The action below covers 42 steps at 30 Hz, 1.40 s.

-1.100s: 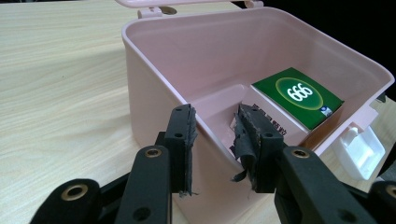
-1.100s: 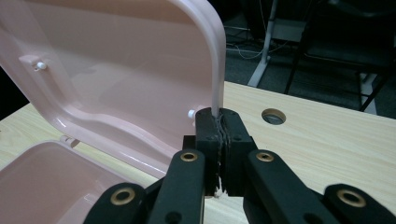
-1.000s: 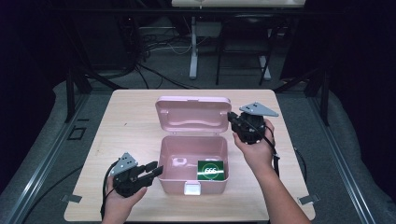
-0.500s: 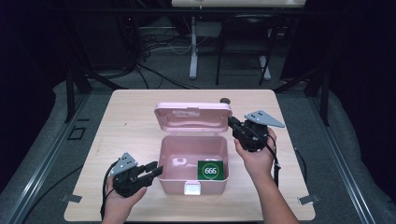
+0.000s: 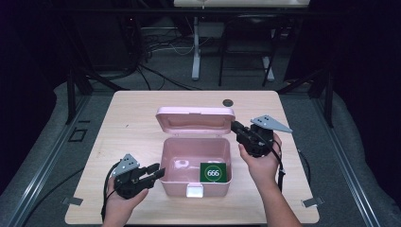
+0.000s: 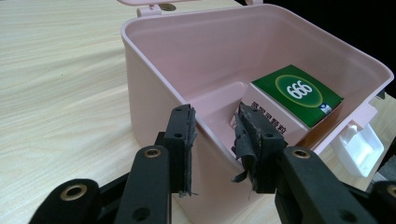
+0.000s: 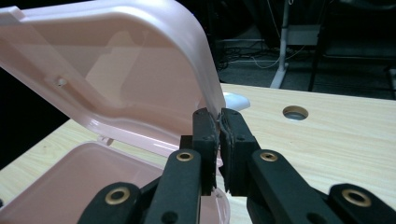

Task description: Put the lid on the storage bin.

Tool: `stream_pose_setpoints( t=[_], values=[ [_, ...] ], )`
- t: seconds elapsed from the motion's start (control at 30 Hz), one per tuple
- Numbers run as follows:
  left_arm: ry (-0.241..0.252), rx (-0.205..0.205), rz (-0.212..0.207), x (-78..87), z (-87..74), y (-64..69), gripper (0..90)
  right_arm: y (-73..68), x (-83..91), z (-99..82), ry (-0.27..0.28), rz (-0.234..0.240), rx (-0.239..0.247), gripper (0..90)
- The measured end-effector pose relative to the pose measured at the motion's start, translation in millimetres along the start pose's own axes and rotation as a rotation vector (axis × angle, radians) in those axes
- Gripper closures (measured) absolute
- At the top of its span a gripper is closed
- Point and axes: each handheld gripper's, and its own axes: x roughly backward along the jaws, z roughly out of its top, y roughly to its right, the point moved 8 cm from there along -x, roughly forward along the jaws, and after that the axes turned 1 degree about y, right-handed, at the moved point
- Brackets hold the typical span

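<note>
A pink plastic box (image 5: 171, 158) stands open on the table, its hinged lid (image 5: 195, 120) raised behind it. A green packet marked 666 (image 5: 213, 172) lies inside at the front right, and again in the left gripper view (image 6: 299, 93). My right gripper (image 5: 235, 126) is shut on the lid's right edge; in the right gripper view the jaws (image 7: 219, 126) pinch the lid's rim (image 7: 116, 60). My left gripper (image 5: 158, 171) is open at the box's front left corner. In the left gripper view one jaw is outside and one inside the box's wall (image 6: 154, 84).
The box has a white latch (image 5: 195, 190) on its front wall. A round cable hole (image 5: 228, 101) sits in the wooden table (image 5: 127, 127) behind the lid. Dark floor, cables and table legs lie beyond the far edge.
My right gripper has moved down and toward the person with the lid's edge in it, tipping the lid forward. The left gripper has stayed at the box's corner.
</note>
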Motion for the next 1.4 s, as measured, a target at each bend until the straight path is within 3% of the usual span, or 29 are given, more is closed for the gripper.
stream_pose_setpoints(
  t=[0.23, 0.6, 0.73, 0.87, 0.93, 1.1, 1.33, 1.4],
  values=[
    [0.012, -0.005, 0.006, 1.5, 7.6, -1.2, 64.5, 0.2, 1.5, -1.1, 0.001, 0.012, -0.018, 85.7],
    [0.053, -0.023, 0.037, 6.9, 37.7, -12.4, 59.1, -1.1, 3.8, -2.2, 0.005, 0.017, -0.019, 86.9],
    [0.080, -0.041, 0.051, 6.6, 60.5, -15.9, 55.5, -1.6, 5.3, -2.3, 0.008, 0.017, -0.017, 87.2],
    [0.109, -0.026, 0.067, 3.6, 77.2, -20.8, 50.9, -1.8, 5.1, -2.3, 0.009, 0.018, -0.017, 86.8],
    [0.132, -0.034, 0.090, -1.1, 94.6, -26.6, 46.7, -1.6, 5.0, -2.3, 0.010, 0.017, -0.015, 86.4],
    [0.131, -0.038, 0.085, -9.5, 113.4, -28.5, 51.8, -1.3, 5.1, -2.2, 0.009, 0.021, -0.017, 86.3],
    [0.152, -0.026, 0.098, -14.2, 119.3, -31.3, 58.4, -4.8, 4.2, -3.6, 0.005, 0.031, -0.007, 86.0],
    [0.159, -0.041, 0.097, -17.3, 123.7, -31.8, 58.4, -5.4, 3.9, -3.8, 0.006, 0.031, -0.003, 86.0]
  ],
)
